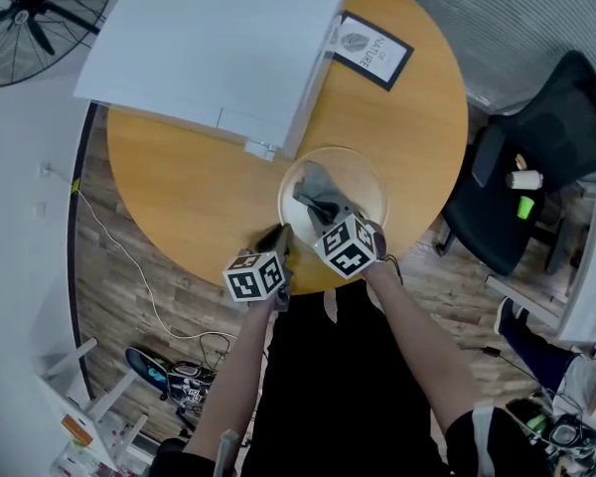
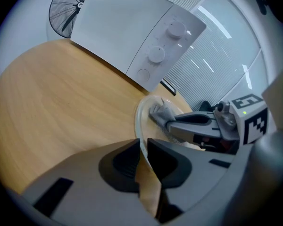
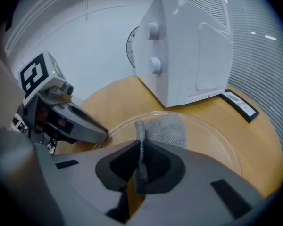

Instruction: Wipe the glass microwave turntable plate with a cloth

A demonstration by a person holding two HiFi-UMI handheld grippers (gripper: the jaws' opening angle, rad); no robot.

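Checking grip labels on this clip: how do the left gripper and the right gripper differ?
The left gripper pinches the rim of the glass plate; the right gripper pinches the grey cloth. The left gripper sits at the plate's edge; the right gripper reaches over the plate, its cloth lying on the glass. Both have jaws closed on something.

Grey cloth point(image 1: 316, 185); clear plate point(image 1: 366, 170); tan table point(image 1: 179, 177); white microwave point(image 1: 209, 48).

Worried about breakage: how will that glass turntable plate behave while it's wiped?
Probably stiff and fragile: it is a clear glass plate. It likely slides on the smooth table unless held; the left claw pinches its rim. Flat and shallow, it seems unlikely to tip.
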